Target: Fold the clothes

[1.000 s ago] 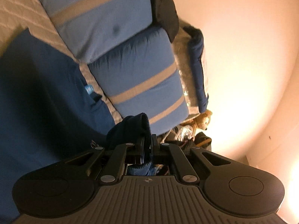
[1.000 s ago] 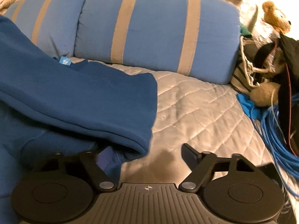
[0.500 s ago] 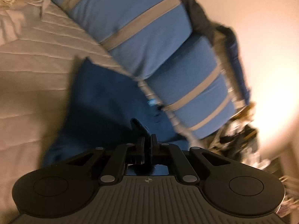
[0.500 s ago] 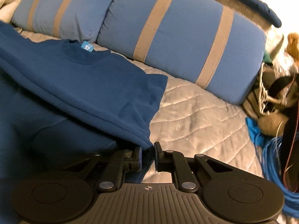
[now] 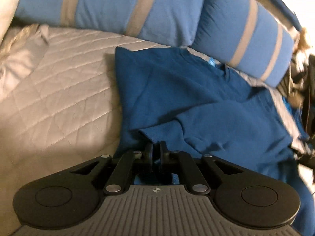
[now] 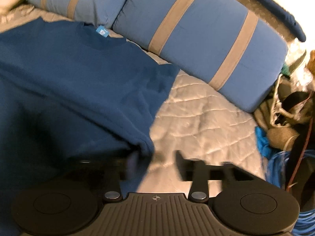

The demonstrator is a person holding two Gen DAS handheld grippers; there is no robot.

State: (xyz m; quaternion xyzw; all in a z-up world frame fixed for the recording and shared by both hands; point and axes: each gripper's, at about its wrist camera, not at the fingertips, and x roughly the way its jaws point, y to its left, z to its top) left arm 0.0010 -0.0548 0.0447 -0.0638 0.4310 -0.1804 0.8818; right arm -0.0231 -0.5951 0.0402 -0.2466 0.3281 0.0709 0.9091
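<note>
A dark blue T-shirt (image 5: 196, 98) lies on the grey quilted bed (image 5: 59, 90), its collar and light blue tag toward the pillows. My left gripper (image 5: 156, 147) is shut on a fold of the shirt's edge, low over the bed. In the right wrist view the shirt (image 6: 78, 82) fills the left side, with one sleeve folded across it. My right gripper (image 6: 157, 157) is open and blurred by motion, its jaws on either side of the sleeve's edge, holding nothing.
Two blue pillows with tan stripes (image 5: 122, 9) (image 6: 196, 45) lie along the head of the bed. At the right edge sit a pile of bags, a soft toy and blue cable (image 6: 279, 157). Bare quilt (image 6: 206, 127) lies right of the shirt.
My left gripper swung down and round with the shirt's edge still pinched, laying the fabric over the shirt. My right gripper, shut half a second ago, has opened and let go of the sleeve.
</note>
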